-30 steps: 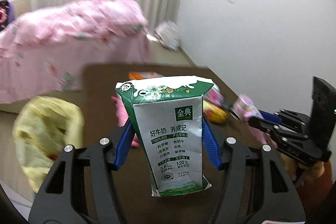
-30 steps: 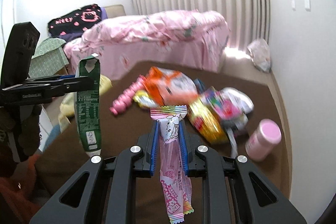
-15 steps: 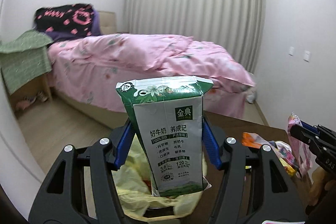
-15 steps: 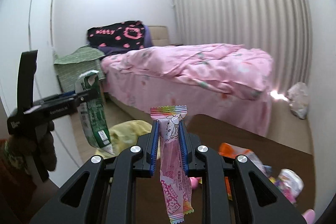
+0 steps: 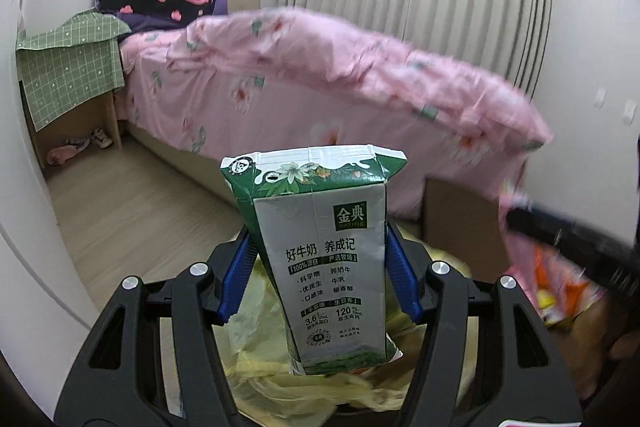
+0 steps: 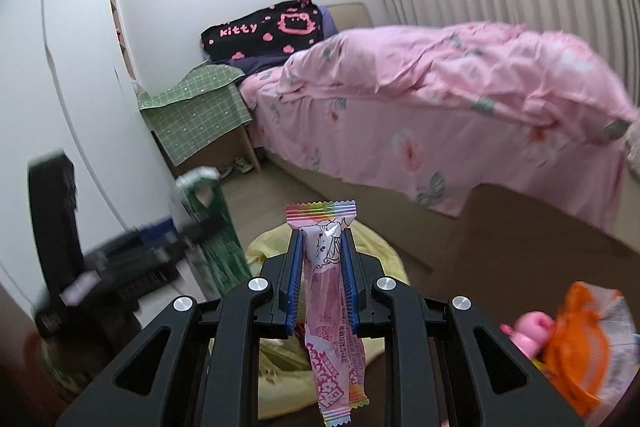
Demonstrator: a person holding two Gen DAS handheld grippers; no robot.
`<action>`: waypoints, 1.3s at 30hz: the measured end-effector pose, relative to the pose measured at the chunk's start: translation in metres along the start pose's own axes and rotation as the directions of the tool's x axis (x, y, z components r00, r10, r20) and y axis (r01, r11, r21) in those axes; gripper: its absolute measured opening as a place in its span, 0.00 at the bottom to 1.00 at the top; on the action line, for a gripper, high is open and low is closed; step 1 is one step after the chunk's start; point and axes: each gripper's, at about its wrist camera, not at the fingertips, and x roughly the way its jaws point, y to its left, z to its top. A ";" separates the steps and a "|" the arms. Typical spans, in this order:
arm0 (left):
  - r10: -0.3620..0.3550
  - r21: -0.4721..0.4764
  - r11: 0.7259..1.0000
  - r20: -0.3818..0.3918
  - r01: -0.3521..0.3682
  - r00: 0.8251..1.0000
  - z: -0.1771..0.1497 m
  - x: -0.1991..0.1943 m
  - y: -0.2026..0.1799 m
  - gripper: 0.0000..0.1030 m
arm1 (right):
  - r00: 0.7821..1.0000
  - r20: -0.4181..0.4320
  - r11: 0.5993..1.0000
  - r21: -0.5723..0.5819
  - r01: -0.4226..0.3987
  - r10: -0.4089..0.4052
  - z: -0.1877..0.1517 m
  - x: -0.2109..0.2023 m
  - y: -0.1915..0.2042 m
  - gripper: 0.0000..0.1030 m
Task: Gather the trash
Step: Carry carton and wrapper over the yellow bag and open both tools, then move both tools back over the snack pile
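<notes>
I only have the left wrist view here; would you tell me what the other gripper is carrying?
Observer: The right gripper is shut on a pink candy wrapper, held upright.
Operator: Thank you. Is the bag under it too?
Observer: Yes, the yellow trash bag lies just below and beyond its fingertips.
Operator: Anything left on the table nearby?
Observer: An orange snack packet and a pink toy sit at its right.
</notes>
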 end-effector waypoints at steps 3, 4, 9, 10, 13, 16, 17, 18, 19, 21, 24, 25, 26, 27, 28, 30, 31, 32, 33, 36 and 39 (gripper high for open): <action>0.040 0.002 0.999 -0.051 -0.040 0.998 -0.013 0.023 0.005 0.55 | 1.000 -0.019 1.000 0.018 -0.022 0.023 0.002 0.018 -0.005 0.18; 0.046 -0.013 0.999 -0.069 -0.047 0.997 -0.017 0.029 0.009 0.55 | 0.999 -0.025 0.999 0.027 -0.032 0.032 0.001 0.023 -0.007 0.18; -0.017 -0.099 0.995 -0.080 0.009 0.997 -0.017 0.029 0.023 0.56 | 0.997 -0.039 0.996 0.056 -0.064 0.066 -0.001 0.040 -0.014 0.19; -0.049 -0.125 0.991 -0.076 0.039 0.996 -0.015 0.027 0.025 0.56 | 0.996 -0.041 0.995 0.064 -0.071 0.073 -0.001 0.041 -0.014 0.19; -0.136 -0.195 0.974 -0.084 0.118 0.987 -0.011 0.026 0.033 0.63 | 0.994 -0.062 0.992 0.089 -0.086 0.092 -0.004 0.045 -0.016 0.36; -0.133 -0.219 0.969 -0.076 0.114 0.988 -0.011 0.021 0.035 0.76 | 0.995 -0.068 0.993 0.090 -0.070 0.076 -0.010 0.040 -0.016 0.40; -0.132 -0.218 0.969 -0.075 0.113 0.988 -0.010 0.019 0.034 0.77 | 0.995 -0.069 0.994 0.086 -0.060 0.066 -0.011 0.038 -0.016 0.40; -0.134 -0.218 0.969 -0.075 0.114 0.988 -0.009 0.018 0.033 0.78 | 0.996 -0.069 0.995 0.081 -0.050 0.055 -0.012 0.034 -0.016 0.40; -0.139 -0.220 0.968 -0.076 0.119 0.987 -0.008 0.016 0.032 0.79 | 0.997 -0.067 0.996 0.078 -0.038 0.044 -0.013 0.029 -0.017 0.40; -0.145 -0.212 0.969 -0.072 0.127 0.987 -0.006 0.011 0.027 0.80 | 0.998 -0.060 0.997 0.076 -0.020 0.025 -0.014 0.019 -0.019 0.40; -0.137 -0.180 0.976 -0.053 0.126 0.989 -0.001 0.001 0.017 0.81 | 0.999 -0.042 0.998 0.061 0.027 -0.024 -0.018 -0.005 -0.024 0.40; -0.143 -0.170 0.976 -0.043 0.134 0.989 0.001 -0.003 0.011 0.81 | 0.998 -0.033 0.997 0.058 0.053 -0.051 -0.020 -0.017 -0.026 0.40; -0.150 -0.167 0.976 -0.039 0.141 0.988 0.002 -0.006 0.008 0.81 | 0.997 -0.020 0.995 0.054 0.080 -0.079 -0.022 -0.029 -0.029 0.40; -0.159 -0.161 0.975 -0.032 0.152 0.987 0.003 -0.010 0.004 0.81 | 0.995 -0.012 0.994 0.051 0.096 -0.095 -0.025 -0.037 -0.031 0.40; -0.171 -0.150 0.975 -0.023 0.166 0.985 0.004 -0.014 -0.002 0.81 | 0.991 -0.002 0.991 0.042 0.131 -0.131 -0.029 -0.051 -0.035 0.40; -0.195 -0.120 0.974 -0.003 0.193 0.981 0.005 -0.022 -0.016 0.81 | 0.981 0.007 0.981 0.032 0.192 -0.193 -0.037 -0.073 -0.042 0.40; -0.211 -0.097 0.973 0.009 0.210 0.978 0.005 -0.026 -0.026 0.82 | 0.972 0.010 0.972 0.029 0.233 -0.234 -0.043 -0.089 -0.048 0.40; -0.228 -0.077 0.971 0.013 0.229 0.974 0.005 -0.028 -0.035 0.83 | 0.964 0.013 0.964 0.030 0.264 -0.265 -0.047 -0.100 -0.054 0.40; -0.246 -0.060 0.967 0.007 0.246 0.969 0.004 -0.030 -0.044 0.84 | 0.952 0.014 0.952 0.037 0.304 -0.305 -0.055 -0.117 -0.062 0.40; -0.314 0.006 0.949 -0.044 0.314 0.949 -0.002 -0.029 -0.081 0.84 | 0.919 0.005 0.918 0.061 0.393 -0.394 -0.070 -0.152 -0.083 0.42; -0.378 0.091 0.918 -0.096 0.386 0.921 -0.013 -0.030 -0.126 0.84 | 0.866 -0.010 0.864 0.064 0.499 -0.500 -0.090 -0.192 -0.110 0.43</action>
